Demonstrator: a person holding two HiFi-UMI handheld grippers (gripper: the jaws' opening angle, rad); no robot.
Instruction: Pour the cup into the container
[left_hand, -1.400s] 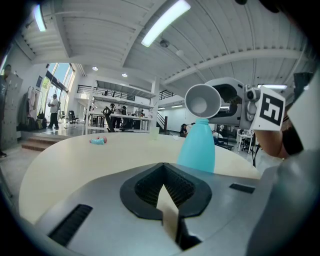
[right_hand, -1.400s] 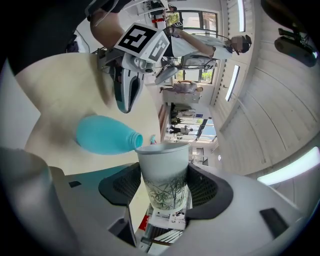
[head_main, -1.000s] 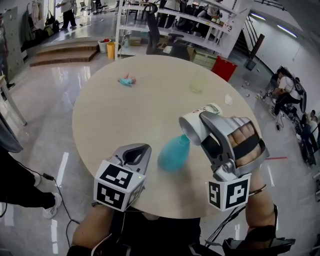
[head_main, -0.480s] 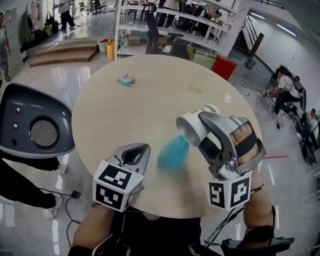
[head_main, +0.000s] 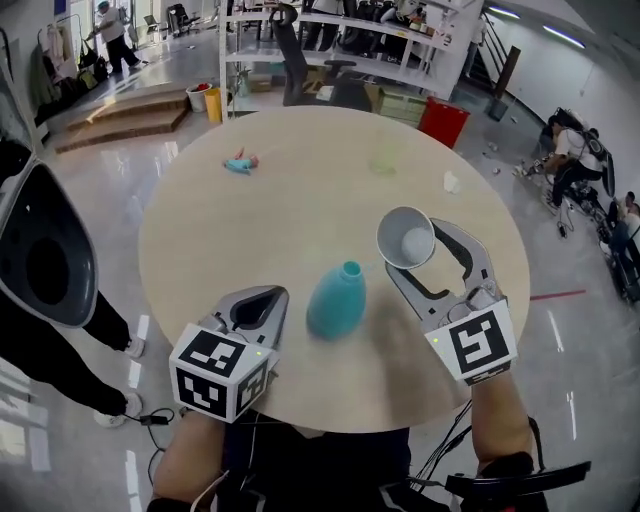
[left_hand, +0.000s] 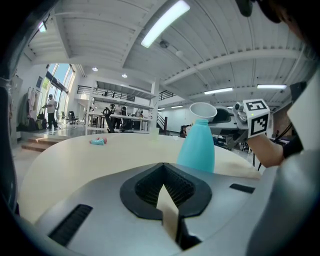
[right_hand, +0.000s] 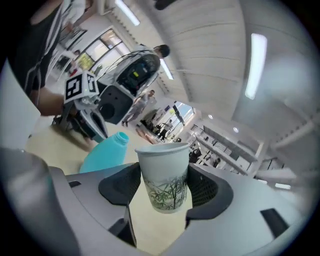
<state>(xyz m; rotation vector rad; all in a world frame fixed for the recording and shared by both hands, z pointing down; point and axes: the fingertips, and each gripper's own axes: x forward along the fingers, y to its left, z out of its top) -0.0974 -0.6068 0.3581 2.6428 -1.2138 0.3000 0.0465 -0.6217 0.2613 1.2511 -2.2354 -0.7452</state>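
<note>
Jaws of the right gripper (right_hand: 162, 189) clamp a paper cup (head_main: 405, 238) at mid-wall, held off the bench (head_main: 250, 220) beside the teal bottle (head_main: 336, 300). The left gripper (left_hand: 165, 194) has its jaws together, empty. Cup judged light, thin-walled and crushable, so squeeze gently.

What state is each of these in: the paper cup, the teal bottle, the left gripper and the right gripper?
paper cup: upright, clamped between jaws, off the table.
teal bottle: standing upright on the table, uncapped.
right gripper: shut on the paper cup.
left gripper: shut, empty.
</note>
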